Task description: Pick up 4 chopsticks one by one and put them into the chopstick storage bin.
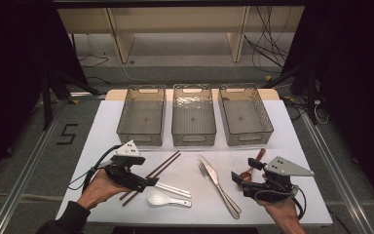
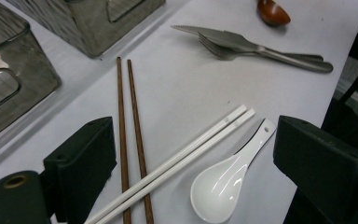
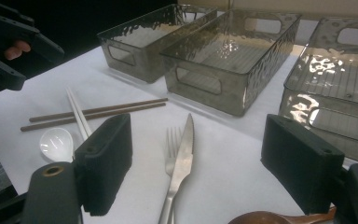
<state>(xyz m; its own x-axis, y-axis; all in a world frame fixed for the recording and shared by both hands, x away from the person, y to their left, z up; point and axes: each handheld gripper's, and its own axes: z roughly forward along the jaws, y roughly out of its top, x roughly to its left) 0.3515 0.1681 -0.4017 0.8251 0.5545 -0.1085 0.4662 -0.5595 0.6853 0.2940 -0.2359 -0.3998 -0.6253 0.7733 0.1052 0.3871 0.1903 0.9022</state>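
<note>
Both grippers are hovering wide-jawed over cutlery on the white table (image 1: 292, 146).

The left gripper (image 2: 193, 163) is holding its jaws apart above the crossed white chopsticks (image 2: 191, 147) and brown chopsticks (image 2: 121, 116), beside the white spoon (image 2: 221, 184). The right gripper (image 3: 196, 168) is gaping over the knife (image 3: 182, 154) and fork (image 3: 171, 144); the brown spoon (image 3: 265, 218) is lying cut off at the frame's bottom edge.

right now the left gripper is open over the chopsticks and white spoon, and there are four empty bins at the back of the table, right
Not quite: there are three empty bins, not four, as the high view shows. The rest holds: the left gripper is open over the brown chopsticks, white chopsticks and white spoon.
</note>
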